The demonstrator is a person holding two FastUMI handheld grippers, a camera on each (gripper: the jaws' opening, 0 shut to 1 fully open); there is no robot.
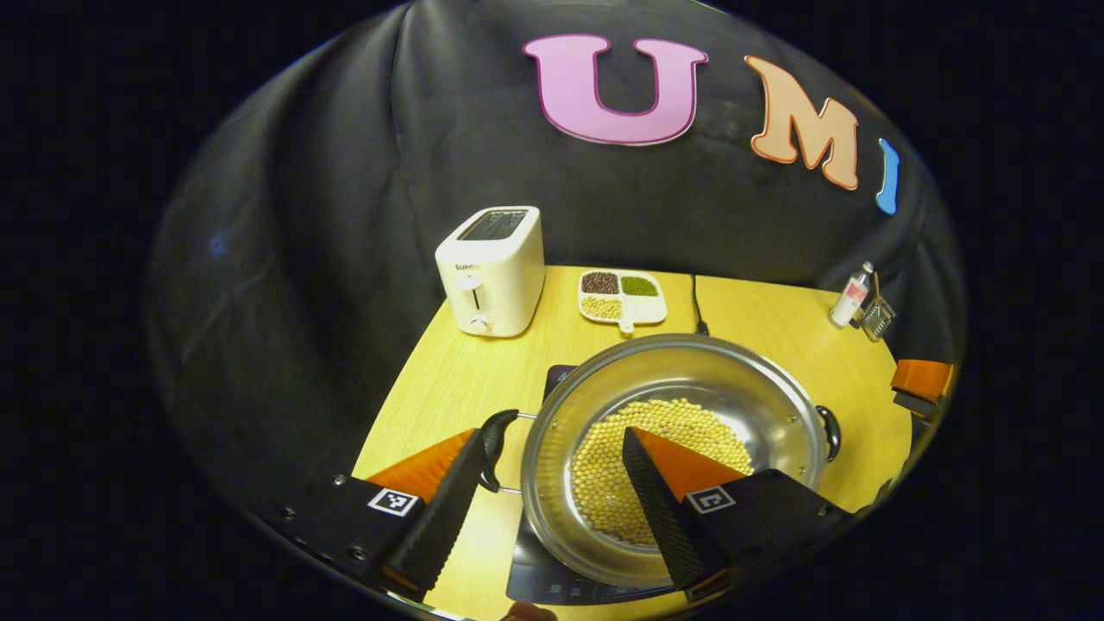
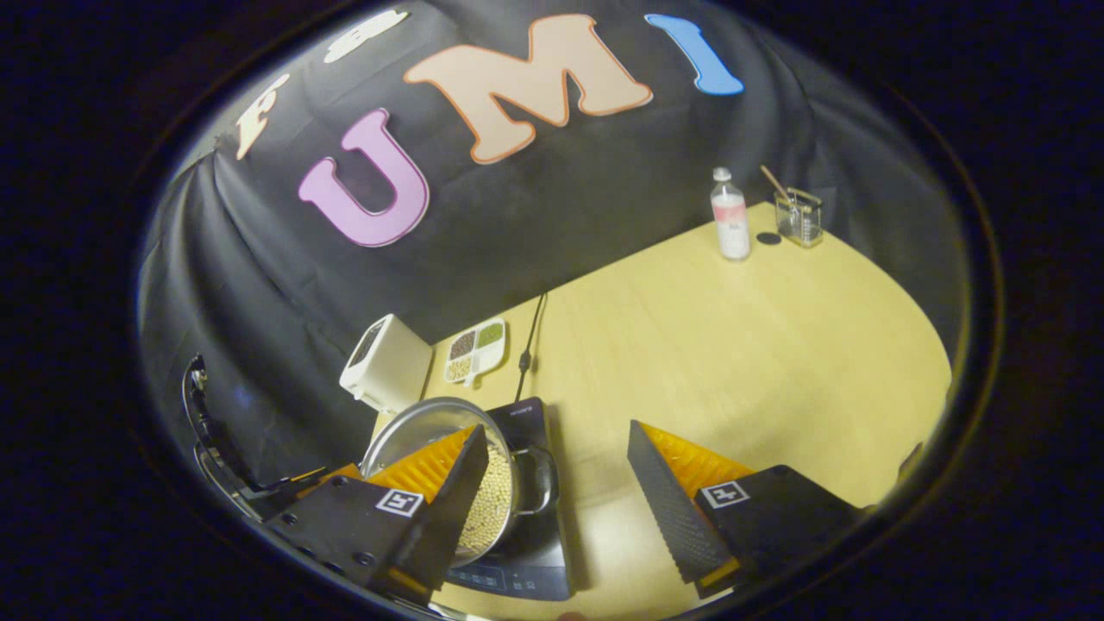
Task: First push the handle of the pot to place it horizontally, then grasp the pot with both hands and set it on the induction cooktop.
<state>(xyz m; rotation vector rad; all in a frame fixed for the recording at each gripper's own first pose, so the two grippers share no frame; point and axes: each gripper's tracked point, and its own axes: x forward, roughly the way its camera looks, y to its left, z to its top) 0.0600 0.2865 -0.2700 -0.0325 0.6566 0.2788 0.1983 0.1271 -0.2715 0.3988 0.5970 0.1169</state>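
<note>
Pot: sitting on the cooktop, low in the middle, holding beans.
Left gripper: fingers spreading wide around the pot's handle, not pressing.
Right gripper: fingers spreading wide, holding nothing.

The pale wooden bench carries a white toaster at the back, with a divided dish of grains just beside it. The black cooktop lies near the front edge, the pot on top of it, and a cable runs back from it. A bottle and a glass jar stand at the far corner, well apart from the rest.
</note>
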